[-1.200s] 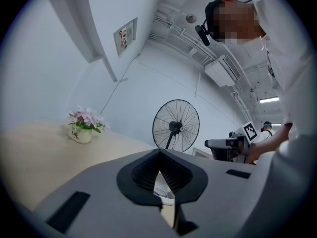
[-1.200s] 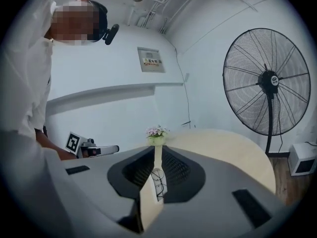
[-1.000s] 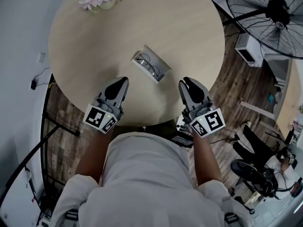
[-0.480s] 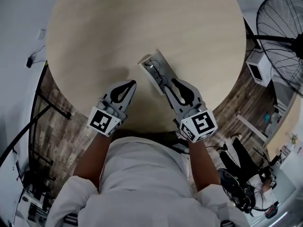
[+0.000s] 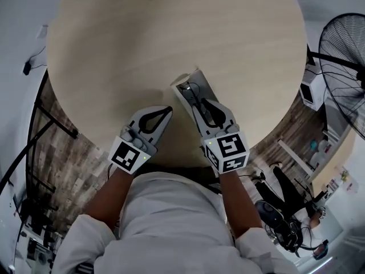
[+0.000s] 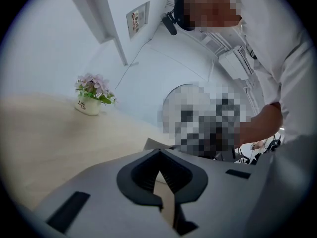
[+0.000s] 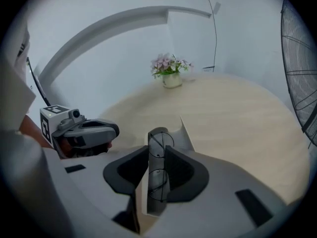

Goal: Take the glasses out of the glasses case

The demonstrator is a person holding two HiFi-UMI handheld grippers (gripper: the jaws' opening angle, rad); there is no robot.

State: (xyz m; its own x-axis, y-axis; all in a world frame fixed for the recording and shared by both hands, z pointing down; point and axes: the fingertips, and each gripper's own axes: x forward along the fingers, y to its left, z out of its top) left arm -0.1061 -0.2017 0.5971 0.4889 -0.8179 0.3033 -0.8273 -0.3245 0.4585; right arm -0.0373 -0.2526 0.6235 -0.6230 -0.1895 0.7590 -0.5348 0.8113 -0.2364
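Head view: my right gripper (image 5: 201, 100) hangs over the open glasses case (image 5: 185, 84) near the round table's (image 5: 171, 39) near edge, with my left gripper (image 5: 164, 112) just left of it. Left gripper view: fingers clenched, empty. Right gripper view: fingers narrowly parted astride the glasses (image 7: 158, 144), which lie in the case.

1. From my remote seat I see a round, pale wood table (image 5: 114, 50) filling most of the head view.
2. A small white flower pot (image 6: 89, 104) with pink blossoms stands at the table's far edge.
3. A black standing fan (image 5: 342, 67) is off the table's right side, with a white box (image 5: 312, 93) on the floor just beside it.
4. Dark wood-plank floor (image 5: 63, 158) shows around the table.
5. A black chair (image 5: 282, 207) sits at lower right.
6. A sign (image 6: 137, 18) hangs on the white wall.
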